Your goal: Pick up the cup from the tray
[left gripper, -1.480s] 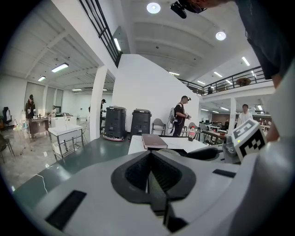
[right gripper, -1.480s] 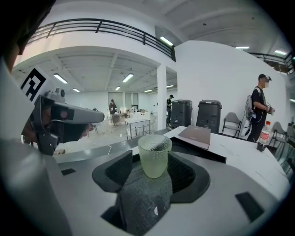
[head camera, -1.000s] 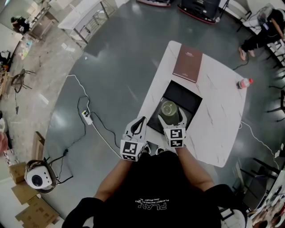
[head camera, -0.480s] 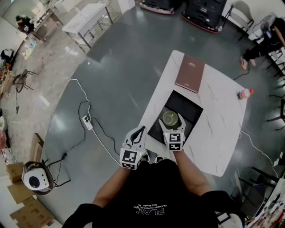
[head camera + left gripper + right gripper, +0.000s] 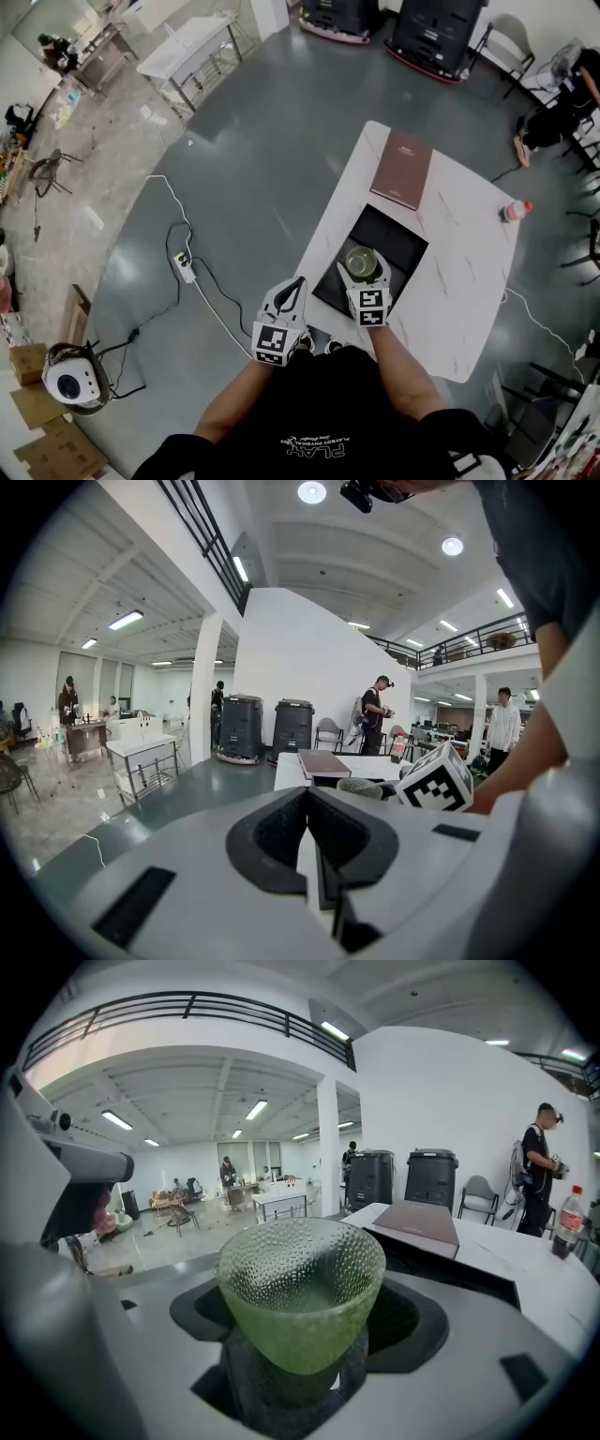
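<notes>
Now the green dimpled glass cup stands on the black tray between the right claw's jaws, which are apart and have just been closing in.

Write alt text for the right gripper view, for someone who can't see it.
A green dimpled glass cup stands upright on a black tray between the jaws of the right gripper, which have just been closing but do not visibly press it. A brown book lies behind on the white table.
</notes>
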The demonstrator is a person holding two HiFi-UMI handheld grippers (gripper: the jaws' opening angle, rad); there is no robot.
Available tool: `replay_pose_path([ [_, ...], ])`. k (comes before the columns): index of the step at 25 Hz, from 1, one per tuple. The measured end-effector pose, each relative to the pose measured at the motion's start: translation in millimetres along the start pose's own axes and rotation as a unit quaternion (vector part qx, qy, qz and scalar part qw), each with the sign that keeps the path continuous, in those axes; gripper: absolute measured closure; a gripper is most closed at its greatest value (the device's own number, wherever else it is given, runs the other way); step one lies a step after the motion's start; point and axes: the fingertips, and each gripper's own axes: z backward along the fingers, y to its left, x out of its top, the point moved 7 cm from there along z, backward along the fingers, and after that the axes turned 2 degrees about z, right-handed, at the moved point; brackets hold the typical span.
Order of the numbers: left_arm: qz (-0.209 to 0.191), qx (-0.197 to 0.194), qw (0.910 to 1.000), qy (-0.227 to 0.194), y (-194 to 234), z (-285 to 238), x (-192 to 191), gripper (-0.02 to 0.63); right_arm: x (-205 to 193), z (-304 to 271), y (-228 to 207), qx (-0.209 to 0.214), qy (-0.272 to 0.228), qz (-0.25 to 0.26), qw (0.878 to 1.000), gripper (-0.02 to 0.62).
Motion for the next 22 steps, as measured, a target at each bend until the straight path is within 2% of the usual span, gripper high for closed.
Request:
replay_pose_path([
  [9, 0.001, -0.005, 1.0000, -0.004, 4, 2, 3, 0.598, 41, 26, 1, 0.000, -0.041, 0.012, 0.999, 0.206],
  [22, -0.009, -0.031, 0.9993, -0.017, 3, 10, 9, 0.598, 88, 94, 37, -0.007, -0.079, 0.008, 0.997, 0.206],
])
